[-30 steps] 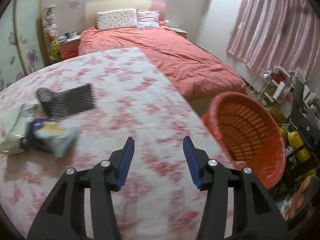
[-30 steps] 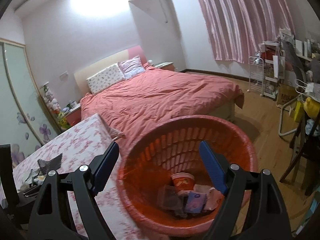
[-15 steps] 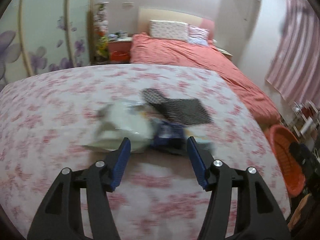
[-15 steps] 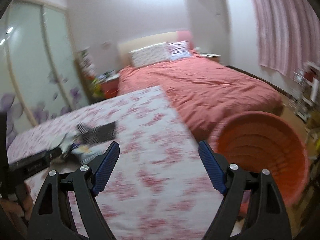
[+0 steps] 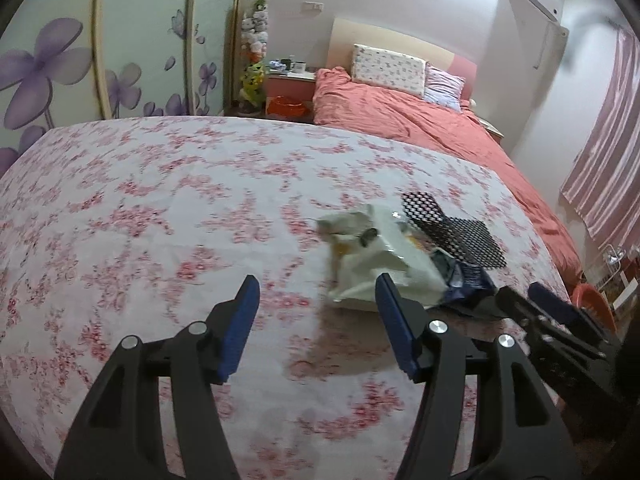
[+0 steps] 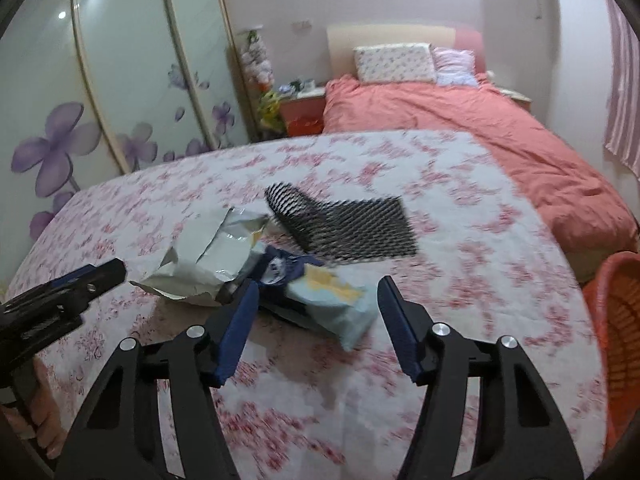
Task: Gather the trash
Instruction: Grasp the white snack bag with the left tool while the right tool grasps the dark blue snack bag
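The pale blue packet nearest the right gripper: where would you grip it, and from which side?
Grip the pale blue packet at its near, free corner, coming from the near side, where the right gripper already stands open, its jaws having just been closing, nothing between them. That end lies flat and clear on the floral cloth; the far end is tucked under the dark blue wrapper and the white bag.

A red-quilted bed with two pillows beside flower-painted wardrobe doors.

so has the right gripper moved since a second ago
Yes. The right gripper has swung away from the orange basket, now at the view's right edge, to the trash pile; its empty jaws have been closing.
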`<state>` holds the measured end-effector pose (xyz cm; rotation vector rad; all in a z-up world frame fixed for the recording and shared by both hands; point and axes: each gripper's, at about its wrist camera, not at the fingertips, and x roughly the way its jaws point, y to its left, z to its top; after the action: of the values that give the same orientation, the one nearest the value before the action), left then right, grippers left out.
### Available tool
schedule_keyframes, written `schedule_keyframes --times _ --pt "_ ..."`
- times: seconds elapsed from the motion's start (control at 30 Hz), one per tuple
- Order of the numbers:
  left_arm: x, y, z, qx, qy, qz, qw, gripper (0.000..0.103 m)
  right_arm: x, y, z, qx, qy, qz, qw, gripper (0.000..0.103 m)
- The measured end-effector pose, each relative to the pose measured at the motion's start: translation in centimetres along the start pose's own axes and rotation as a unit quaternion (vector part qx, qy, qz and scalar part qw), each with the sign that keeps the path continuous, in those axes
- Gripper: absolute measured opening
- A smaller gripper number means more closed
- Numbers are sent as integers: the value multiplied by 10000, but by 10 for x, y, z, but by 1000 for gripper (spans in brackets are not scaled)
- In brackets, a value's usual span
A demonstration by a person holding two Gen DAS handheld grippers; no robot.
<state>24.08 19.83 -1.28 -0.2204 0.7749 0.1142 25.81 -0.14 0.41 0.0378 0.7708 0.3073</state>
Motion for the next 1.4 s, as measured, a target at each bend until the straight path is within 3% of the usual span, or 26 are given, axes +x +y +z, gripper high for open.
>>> schedule_keyframes --times 0.13,0.27,0.37,0.4,0.53,0.83,1.0,1.17,1.23,1.3,1.4 --pt "4 7 0 -51 21 23 10000 60 14 6 -6 -153 260 -214 9993 59" --pt "8 6 -1 -55 67 15 10000 60 13 4 -8 -143 291 -313 9990 38" --pt "11 3 -1 -58 92 -15 9999 60 8 1 -10 -105 246 -280 9993 29" --pt "11 1 -1 -49 90 -13 9999 62 5 -1 -11 -74 237 -259 9994 19" --pt "12 -6 1 -16 70 -19 10000 64 -7 -10 -13 115 176 -86 9997 16" --pt "30 -42 13 130 76 -98 9998 75 -42 -39 -16 430 -216 -414 9980 15" --pt "60 -66 21 244 277 50 9993 84 -48 -61 -21 578 -247 -578 9963 15" --pt "85 -75 20 293 598 272 9974 87 -48 -79 -28 764 -217 -597 9950 15" --pt "92 -74 15 308 706 303 9966 85 -49 -86 -31 829 -211 -582 9946 15" --pt "95 -72 11 299 780 244 9962 69 -51 -89 -33 862 -211 -577 9944 15" --pt "94 -72 9 411 653 193 9968 61 -53 -94 -37 901 -211 -575 9940 15"
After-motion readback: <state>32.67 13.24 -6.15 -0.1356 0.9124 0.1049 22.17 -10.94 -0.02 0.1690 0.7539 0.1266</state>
